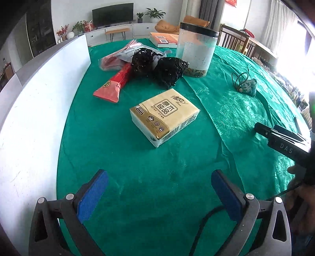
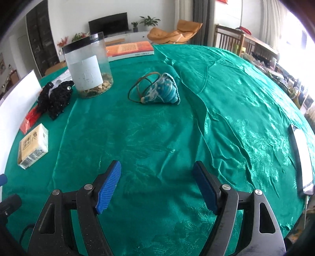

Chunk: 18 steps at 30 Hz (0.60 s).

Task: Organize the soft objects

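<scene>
Glossy satin tablecloth (image 2: 226,110); shiny plastic-wrapped tissue pack (image 1: 164,116); clear plastic jar (image 2: 88,65).

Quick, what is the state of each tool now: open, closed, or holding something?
Left tool: open, holding nothing.
Right tool: open, holding nothing.

A clear plastic jar (image 2: 89,65) with a black lid and dried bits at its bottom stands on the green cloth (image 2: 157,137) covering the counter. Behind it lies an orange book (image 2: 130,49). Farther back are a television (image 1: 112,14), potted plants (image 1: 155,13) and an orange chair (image 2: 175,32).
</scene>
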Motion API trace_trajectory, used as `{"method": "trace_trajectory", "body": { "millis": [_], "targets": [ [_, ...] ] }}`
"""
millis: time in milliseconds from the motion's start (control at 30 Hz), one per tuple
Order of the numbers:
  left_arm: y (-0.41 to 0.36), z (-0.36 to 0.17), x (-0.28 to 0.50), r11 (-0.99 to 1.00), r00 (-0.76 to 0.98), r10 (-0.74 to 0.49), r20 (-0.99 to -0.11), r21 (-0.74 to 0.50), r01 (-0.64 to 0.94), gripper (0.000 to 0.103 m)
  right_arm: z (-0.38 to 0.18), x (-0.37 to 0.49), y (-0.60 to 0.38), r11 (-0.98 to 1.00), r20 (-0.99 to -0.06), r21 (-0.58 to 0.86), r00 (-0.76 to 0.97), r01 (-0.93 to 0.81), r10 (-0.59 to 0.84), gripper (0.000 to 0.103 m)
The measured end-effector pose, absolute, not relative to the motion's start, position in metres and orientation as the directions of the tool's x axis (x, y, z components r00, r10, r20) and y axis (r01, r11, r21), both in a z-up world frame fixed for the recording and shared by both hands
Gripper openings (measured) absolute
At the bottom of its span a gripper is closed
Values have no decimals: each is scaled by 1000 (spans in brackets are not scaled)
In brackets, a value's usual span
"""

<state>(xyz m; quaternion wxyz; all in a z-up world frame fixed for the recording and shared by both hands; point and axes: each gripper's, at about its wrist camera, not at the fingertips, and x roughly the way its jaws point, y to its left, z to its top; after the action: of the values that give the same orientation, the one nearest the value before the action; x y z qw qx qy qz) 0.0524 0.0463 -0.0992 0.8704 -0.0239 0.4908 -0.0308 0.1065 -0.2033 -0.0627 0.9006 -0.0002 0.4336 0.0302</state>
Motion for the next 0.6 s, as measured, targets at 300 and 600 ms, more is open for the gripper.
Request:
{"method": "trace_trajectory", "body": {
  "millis": [300, 600],
  "targets": [
    [49, -110, 59, 999, 548, -34, -836, -5, 54, 103, -66, 104, -198, 998, -787, 11, 616, -58, 44, 86],
    [52, -112, 57, 998, 584, -43, -811, -4, 68, 103, -66, 105, -198, 998, -787, 10, 615, -59, 44, 87]
  ]
}}
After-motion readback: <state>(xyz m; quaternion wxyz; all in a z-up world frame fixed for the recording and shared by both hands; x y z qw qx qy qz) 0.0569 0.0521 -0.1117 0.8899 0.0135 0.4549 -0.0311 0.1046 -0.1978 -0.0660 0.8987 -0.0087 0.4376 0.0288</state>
